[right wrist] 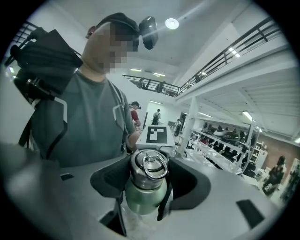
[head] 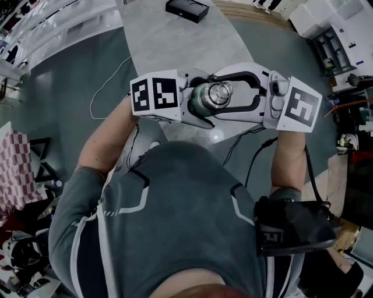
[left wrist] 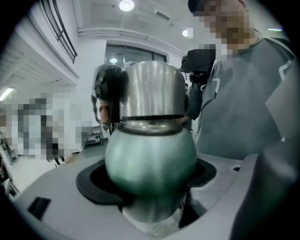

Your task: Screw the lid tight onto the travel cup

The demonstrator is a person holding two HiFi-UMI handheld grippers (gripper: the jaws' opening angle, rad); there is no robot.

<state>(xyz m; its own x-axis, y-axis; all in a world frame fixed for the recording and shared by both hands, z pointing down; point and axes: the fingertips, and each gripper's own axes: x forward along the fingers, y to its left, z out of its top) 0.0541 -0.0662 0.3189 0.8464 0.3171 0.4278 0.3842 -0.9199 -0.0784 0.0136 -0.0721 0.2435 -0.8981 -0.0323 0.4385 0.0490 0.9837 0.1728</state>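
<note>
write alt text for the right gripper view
A green travel cup with a steel ring-topped lid stands between the black jaws of the right gripper, which grip the lid. Behind it is a person in a grey shirt.

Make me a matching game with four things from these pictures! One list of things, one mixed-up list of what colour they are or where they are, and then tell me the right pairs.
Things:
1. cup body
2. lid
3. marker cube
4. flat box

Descriptions:
A. black, lying on the grey table
B. green
C. black and white squares
D. shiny silver, with a ring on top

Right pairs: 1-B, 2-D, 3-C, 4-A.
</note>
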